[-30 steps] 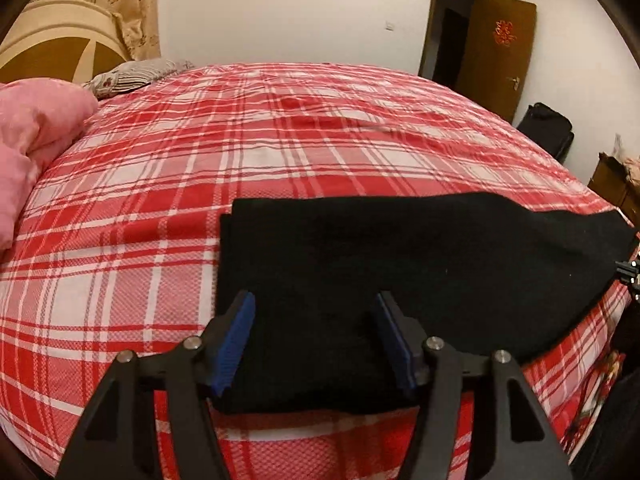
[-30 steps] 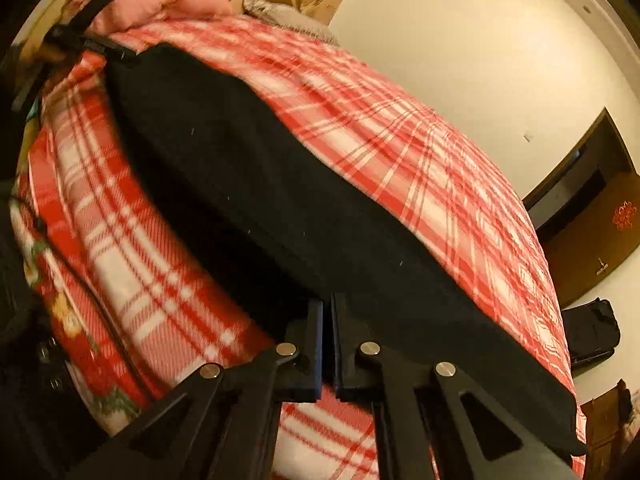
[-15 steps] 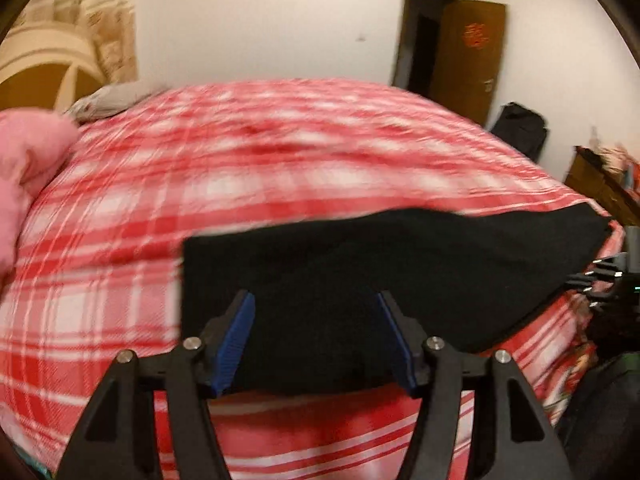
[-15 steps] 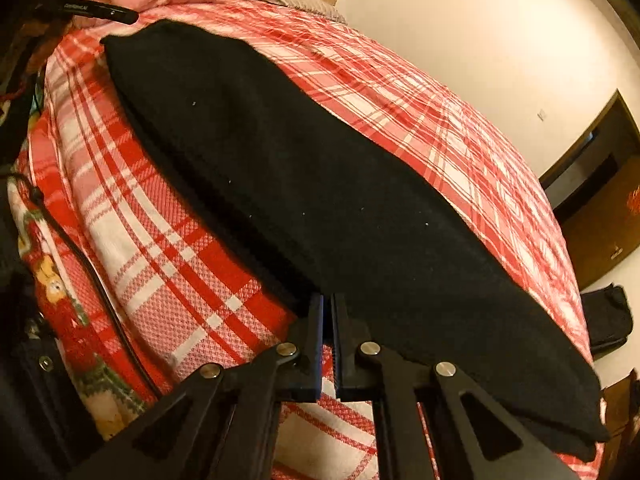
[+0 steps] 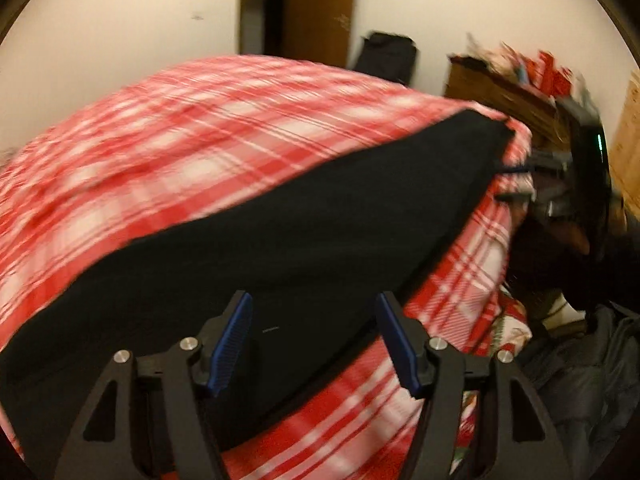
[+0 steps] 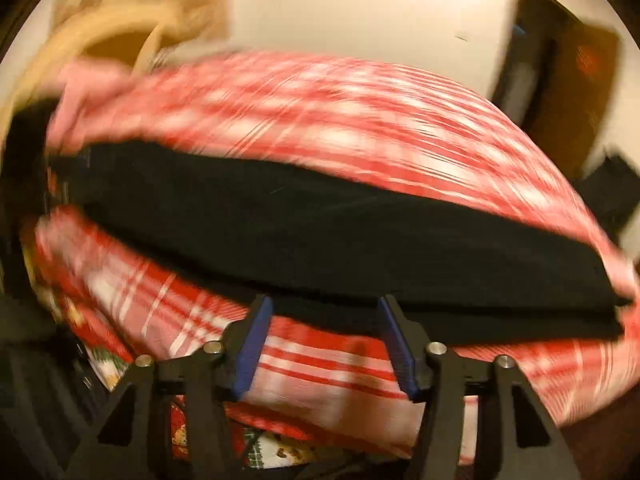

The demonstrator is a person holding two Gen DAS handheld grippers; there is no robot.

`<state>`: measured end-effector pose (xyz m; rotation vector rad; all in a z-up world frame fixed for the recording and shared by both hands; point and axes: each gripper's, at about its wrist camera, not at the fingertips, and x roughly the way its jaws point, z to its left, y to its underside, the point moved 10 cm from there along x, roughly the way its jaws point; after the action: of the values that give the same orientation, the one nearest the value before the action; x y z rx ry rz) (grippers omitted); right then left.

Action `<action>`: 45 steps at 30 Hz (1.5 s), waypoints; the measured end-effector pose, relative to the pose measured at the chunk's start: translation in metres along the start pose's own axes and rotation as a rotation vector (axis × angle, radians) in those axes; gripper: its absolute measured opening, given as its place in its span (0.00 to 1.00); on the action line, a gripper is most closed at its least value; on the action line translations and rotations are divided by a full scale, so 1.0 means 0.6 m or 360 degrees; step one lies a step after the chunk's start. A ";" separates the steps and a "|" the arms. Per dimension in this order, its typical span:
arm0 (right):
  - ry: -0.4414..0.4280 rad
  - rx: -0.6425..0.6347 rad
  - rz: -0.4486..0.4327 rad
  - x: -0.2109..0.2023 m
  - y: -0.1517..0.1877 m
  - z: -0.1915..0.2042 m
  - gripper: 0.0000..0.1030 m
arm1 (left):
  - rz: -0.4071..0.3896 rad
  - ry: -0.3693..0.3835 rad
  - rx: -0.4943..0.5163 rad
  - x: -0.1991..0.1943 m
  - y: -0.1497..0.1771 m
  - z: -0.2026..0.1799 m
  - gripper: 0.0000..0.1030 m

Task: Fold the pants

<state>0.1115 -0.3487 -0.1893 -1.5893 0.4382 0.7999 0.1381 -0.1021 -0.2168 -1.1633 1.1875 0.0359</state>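
Observation:
Black pants (image 5: pixel 288 232) lie folded lengthwise in a long flat strip on the red plaid bed (image 5: pixel 192 128); they also show in the right wrist view (image 6: pixel 320 232). My left gripper (image 5: pixel 314 344) is open and empty, just above the near end of the pants. My right gripper (image 6: pixel 322 344) is open and empty, at the front edge of the pants near the bed's side. The right gripper's body shows in the left wrist view (image 5: pixel 584 168) by the pants' far end. Both views are blurred.
A pink blanket (image 6: pixel 88 84) and a headboard (image 6: pixel 100 40) are at the bed's head. A brown door (image 5: pixel 320 12), a black bag (image 5: pixel 384 56) and a cluttered wooden cabinet (image 5: pixel 508 88) stand beyond the bed. A patterned cloth (image 6: pixel 276 448) hangs at the bed's side.
My right gripper has opened and let go of the pants' edge. Both cameras have swung round; the left now looks along the pants toward the right gripper.

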 end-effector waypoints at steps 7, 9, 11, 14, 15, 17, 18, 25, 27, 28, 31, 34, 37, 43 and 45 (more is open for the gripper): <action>0.0013 0.0290 -0.0072 -0.007 0.012 -0.072 0.56 | 0.0135 0.0093 0.0195 0.054 -0.010 -0.079 0.54; 0.0025 0.0250 -0.0066 -0.008 0.017 -0.070 0.56 | 0.0172 0.0089 0.0250 0.061 -0.005 -0.093 0.53; 0.0023 0.0198 -0.0072 -0.010 0.018 -0.063 0.56 | 0.0194 0.0077 0.0286 0.073 -0.005 -0.104 0.53; 0.0012 0.0143 -0.0093 -0.014 0.016 -0.052 0.56 | 0.0224 0.0045 0.0300 0.091 -0.008 -0.102 0.46; 0.0017 0.0131 -0.0099 -0.016 0.016 -0.052 0.56 | 0.0218 0.0029 0.0307 0.093 -0.011 -0.100 0.42; 0.0030 0.0137 -0.0111 -0.021 0.018 -0.059 0.56 | 0.0211 0.0044 0.0288 0.094 -0.018 -0.098 0.41; 0.0035 0.0151 -0.0115 -0.023 0.017 -0.064 0.56 | 0.0212 0.0044 0.0275 0.094 -0.019 -0.096 0.39; 0.0123 0.0371 -0.0146 -0.034 0.016 -0.129 0.56 | 0.0215 0.0044 0.0330 0.093 -0.008 -0.105 0.38; 0.0166 0.0423 -0.0155 -0.039 0.018 -0.149 0.56 | 0.0209 0.0038 0.0330 0.094 -0.007 -0.105 0.38; 0.0186 0.0456 -0.0164 -0.044 0.017 -0.161 0.56 | 0.0206 0.0034 0.0329 0.096 -0.009 -0.105 0.38; 0.0230 0.0565 -0.0225 -0.068 0.011 -0.198 0.56 | 0.0206 0.0015 0.0310 0.098 -0.012 -0.101 0.22; 0.0260 0.0764 -0.0296 -0.101 0.007 -0.262 0.56 | 0.0193 0.0049 0.0235 0.093 -0.023 -0.094 0.05; 0.0302 0.0952 -0.0342 -0.121 0.010 -0.327 0.56 | 0.0178 0.0076 0.0219 0.084 -0.030 -0.096 0.04; 0.0189 0.1186 -0.0361 -0.109 -0.004 -0.397 0.47 | 0.0139 0.0093 0.0193 0.075 -0.040 -0.094 0.03; 0.0196 0.1176 -0.0327 -0.095 -0.012 -0.405 0.30 | 0.0127 0.0113 0.0161 0.073 -0.044 -0.089 0.03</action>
<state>0.1370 -0.5918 -0.1392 -0.9685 0.5679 0.3175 0.1353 -0.1757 -0.2257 -1.0353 1.2839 -0.0052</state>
